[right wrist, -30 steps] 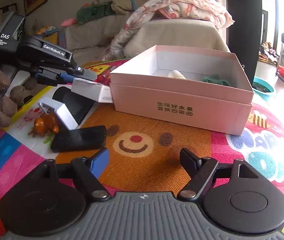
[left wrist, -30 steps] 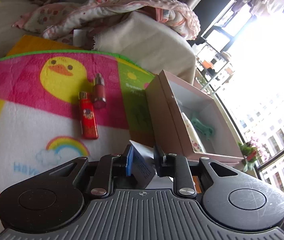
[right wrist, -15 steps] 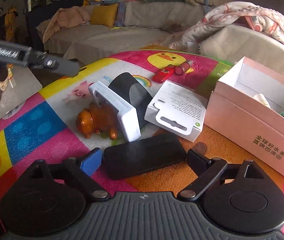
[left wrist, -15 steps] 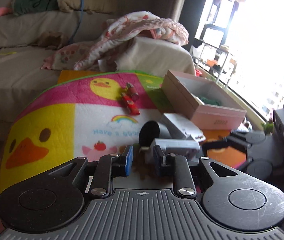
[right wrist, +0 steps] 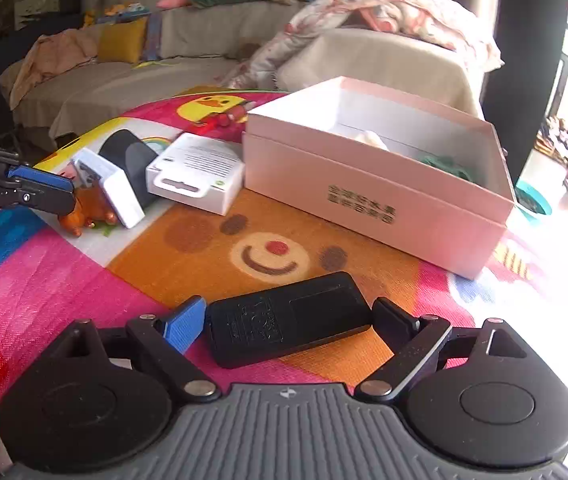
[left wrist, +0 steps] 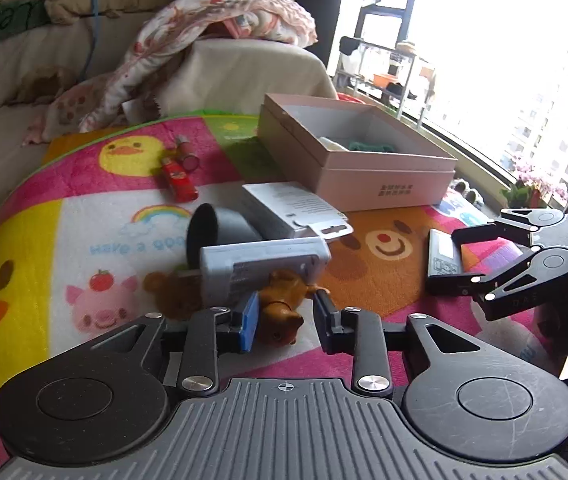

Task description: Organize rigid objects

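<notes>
A brown toy animal lies on the colourful mat between the jaws of my left gripper. The jaws are opening and the pads stand clear of it. From the right wrist view the left gripper hovers over the toy. My right gripper is closing on a flat black device that lies on the orange bear print. Its pads touch the two short ends. The left wrist view shows the right gripper straddling that device.
An open pink box stands at the back right, with a green thing and a pale thing inside. A white adapter, a black cylinder and a white retail box crowd the toy. A red lighter and lipstick lie farther back.
My left gripper let go of a white packet near the pink box, swung back to the pile and opened around the toy. My right gripper's jaws narrowed onto the black device, now nearer the box.
</notes>
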The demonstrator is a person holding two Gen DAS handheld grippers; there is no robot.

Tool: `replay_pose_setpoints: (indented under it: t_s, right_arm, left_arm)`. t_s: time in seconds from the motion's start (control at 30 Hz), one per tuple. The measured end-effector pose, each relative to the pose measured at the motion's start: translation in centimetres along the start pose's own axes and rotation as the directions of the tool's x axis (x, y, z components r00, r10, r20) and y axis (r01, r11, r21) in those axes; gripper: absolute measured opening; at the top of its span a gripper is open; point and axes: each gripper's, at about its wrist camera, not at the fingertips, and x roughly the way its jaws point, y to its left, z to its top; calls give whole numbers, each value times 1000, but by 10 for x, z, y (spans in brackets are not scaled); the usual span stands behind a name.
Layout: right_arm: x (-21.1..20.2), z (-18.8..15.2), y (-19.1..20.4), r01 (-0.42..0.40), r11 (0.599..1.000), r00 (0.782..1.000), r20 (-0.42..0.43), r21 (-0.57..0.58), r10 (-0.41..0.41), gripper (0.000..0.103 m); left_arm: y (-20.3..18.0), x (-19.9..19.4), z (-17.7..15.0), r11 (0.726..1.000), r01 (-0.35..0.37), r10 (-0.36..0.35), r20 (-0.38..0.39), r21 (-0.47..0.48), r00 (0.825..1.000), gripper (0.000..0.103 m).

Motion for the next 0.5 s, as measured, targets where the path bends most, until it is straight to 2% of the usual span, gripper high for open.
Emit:
replay_pose_setpoints:
  t_s: [0.1, 0.23, 0.37, 0.5]
  right_arm:
    - [-4, -8, -13, -5, 998, 1000, 16, 65, 4, 90]
    - [-1, -7, -9, 8, 999, 1000, 14, 52, -8, 93]
    - [-1, -8, -8, -6, 999, 1000, 5, 49, 5, 97]
    - [2, -7, -7, -23, 999, 1000, -10, 43, 24, 103]
  left_arm:
    - [-16, 9, 1, 998, 53, -52, -17, 38, 998, 40]
    - [-30, 16, -1, 994, 84, -81, -46, 65, 996, 40]
    - [-36, 24, -1, 997, 29, -26, -53, 69, 998, 40]
    - [-33, 32, 7, 1000, -6, 7, -36, 12, 999, 39]
